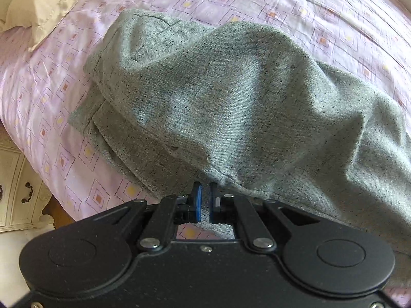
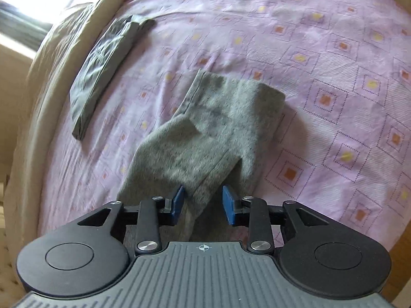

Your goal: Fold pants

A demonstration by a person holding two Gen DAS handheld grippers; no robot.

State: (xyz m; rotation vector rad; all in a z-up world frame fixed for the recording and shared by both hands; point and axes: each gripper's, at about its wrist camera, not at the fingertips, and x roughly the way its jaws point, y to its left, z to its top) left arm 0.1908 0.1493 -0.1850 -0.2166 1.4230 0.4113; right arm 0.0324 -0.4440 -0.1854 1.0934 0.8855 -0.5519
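The grey speckled pants (image 1: 231, 97) lie partly folded on the bed (image 1: 321, 12) with its lilac sheet of small squares, one layer humped up over the rest. The left tool (image 1: 205, 200) has its blue pads (image 1: 197, 202) drawn nearly together at the near edge of the cloth, seemingly pinching it, though the contact is hard to make out. The right tool (image 2: 203, 204) stands wide apart, straddling a pant leg (image 2: 197, 154) without gripping, with a dark folded garment (image 2: 102, 66) near the bed's far edge.
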